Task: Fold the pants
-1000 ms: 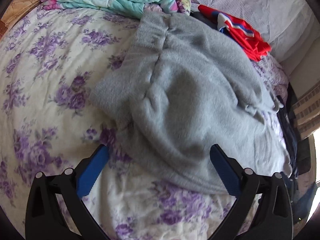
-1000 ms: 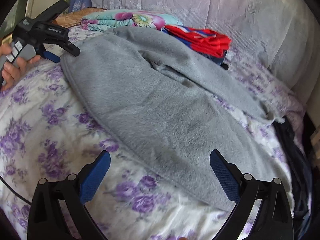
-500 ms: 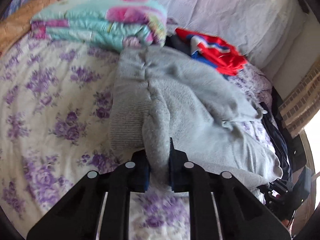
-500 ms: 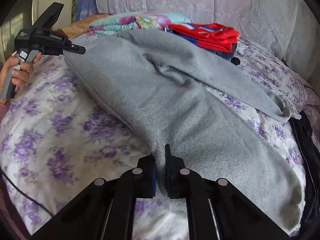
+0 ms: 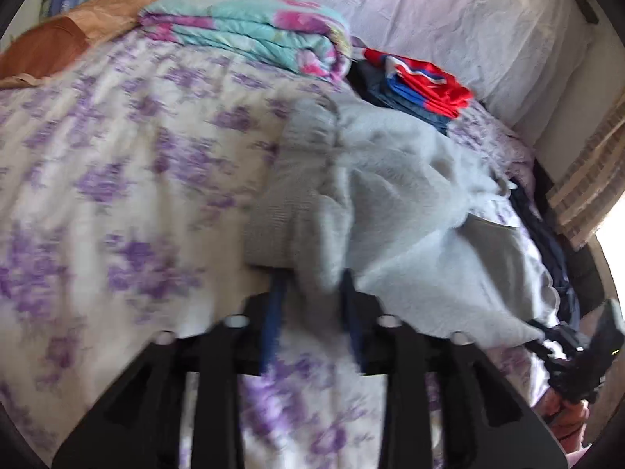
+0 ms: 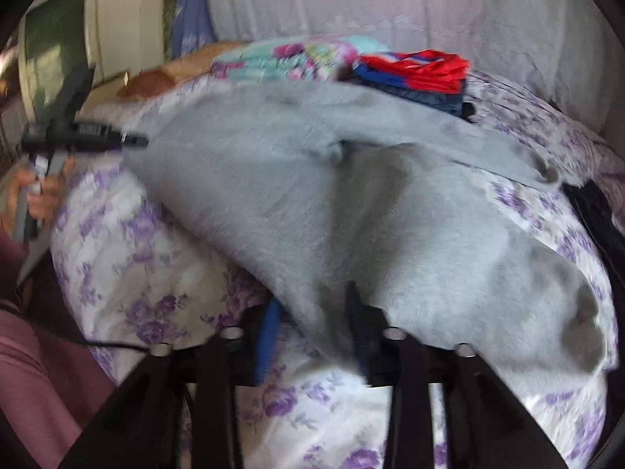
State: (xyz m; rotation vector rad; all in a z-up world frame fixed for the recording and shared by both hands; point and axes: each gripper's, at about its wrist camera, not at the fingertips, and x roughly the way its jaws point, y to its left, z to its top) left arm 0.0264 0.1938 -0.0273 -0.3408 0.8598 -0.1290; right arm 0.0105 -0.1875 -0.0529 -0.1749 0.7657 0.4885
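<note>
Grey fleece pants (image 5: 390, 195) lie across a purple-flowered bedspread (image 5: 117, 195). My left gripper (image 5: 312, 289) has the waistband end bunched between its blue pads; its jaws are opening, but the cloth still fills the gap and hangs taut. My right gripper (image 6: 312, 305) likewise has a fold of the pants' near edge (image 6: 312, 195) between its pads, and its jaws are opening. In the right wrist view the left gripper (image 6: 129, 140) shows at the pants' left tip, held by a hand (image 6: 43, 191). The pants are raised between the two grips. Both views are blurred.
A folded floral blanket (image 5: 254, 27) and a red-and-blue garment (image 5: 425, 82) lie at the far end, against a pale cover (image 5: 468, 11). Dark clothes (image 5: 547, 234) hang along the right edge. An orange pillow (image 5: 50, 47) sits at far left. A maroon sleeve (image 6: 31, 371) and a cable (image 6: 97, 344) are at near left.
Both grippers went from wide open to closed on the pants, then pulled back toward me. The pants bunched up and lifted. The pads now stand a little wider than half a second ago.
</note>
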